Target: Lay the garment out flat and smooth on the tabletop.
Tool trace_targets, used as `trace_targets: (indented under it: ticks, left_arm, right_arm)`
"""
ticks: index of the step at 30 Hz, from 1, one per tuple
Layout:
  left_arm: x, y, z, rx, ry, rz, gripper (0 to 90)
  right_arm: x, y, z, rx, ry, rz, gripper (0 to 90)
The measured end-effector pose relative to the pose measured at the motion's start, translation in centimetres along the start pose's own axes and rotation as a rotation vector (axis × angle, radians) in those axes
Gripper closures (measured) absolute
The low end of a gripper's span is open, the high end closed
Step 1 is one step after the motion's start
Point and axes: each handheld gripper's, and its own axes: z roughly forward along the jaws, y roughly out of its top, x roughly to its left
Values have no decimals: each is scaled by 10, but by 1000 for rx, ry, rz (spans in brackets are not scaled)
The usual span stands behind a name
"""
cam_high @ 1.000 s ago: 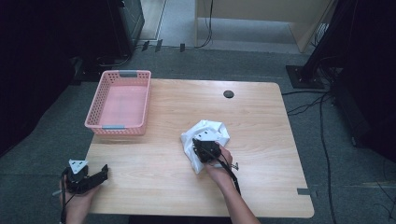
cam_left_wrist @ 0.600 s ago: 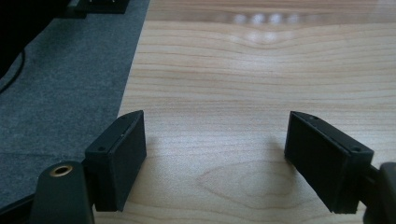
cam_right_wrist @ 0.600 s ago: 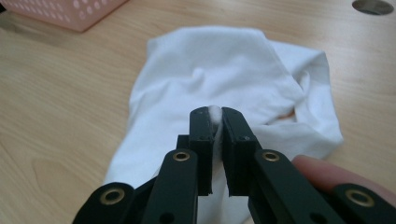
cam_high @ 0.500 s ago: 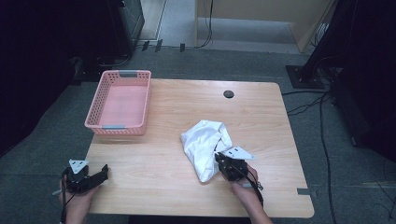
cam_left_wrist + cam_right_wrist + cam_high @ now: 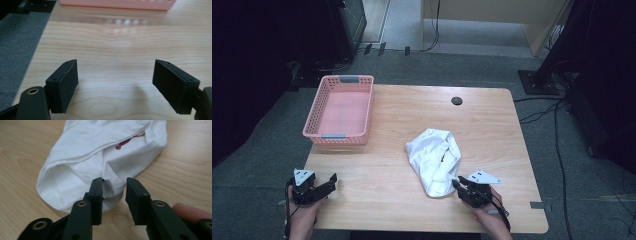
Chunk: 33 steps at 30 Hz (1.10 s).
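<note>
**White cloth at the right jaws, left gripper idle**

Far left of the light wooden table (image 5: 387,165), near its front corner: left black two-jaw gripper (image 5: 330,182), held in a hand (image 5: 302,212), grey three-cornered plate on top. Jaws spread wide in the left gripper view, nothing between the pads (image 5: 67,85), bare wood grain under and ahead of them. Straight ahead of this gripper and well apart from it, along the table's far left side: pink rectangular plastic basket with a latticed wall (image 5: 343,111), its near wall (image 5: 117,4) crossing the top of the left gripper view.

To the right of the left gripper, well apart from it, in the middle of the table: crumpled white cotton garment (image 5: 434,160), bunched into a long loose heap. In the right gripper view, a small dark red print (image 5: 122,145) showing between its folds, hemmed edge turned toward the camera.

Directly at the near end of that garment: right black two-jaw gripper (image 5: 457,183), also topped by a grey plate, held in a hand (image 5: 489,220) near the table's front edge. Jaws just opened, now partly apart. A fold of the white hem lying between them, touching the inner face of the left-hand pad (image 5: 97,195), clear of the other pad; no clamp on the cloth. Fingertip visible beside the right-hand jaw.

Far beyond the right gripper, near the table's back edge: small round black grommet (image 5: 456,100).
</note>
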Motion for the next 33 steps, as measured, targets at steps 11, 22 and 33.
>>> trace_targets:
  ticks: [11,22,33]
  left_arm:
    - [-33,17,9,-33,-88,6,244]
    - [-75,29,27,-18,-170,65,244]
    - [-104,36,35,-21,-224,99,244]
  right_arm:
    - [-24,20,-11,-96,-6,76,544]
    - [-25,51,35,-27,-64,62,489]
    - [-3,46,84,59,-154,-50,361]
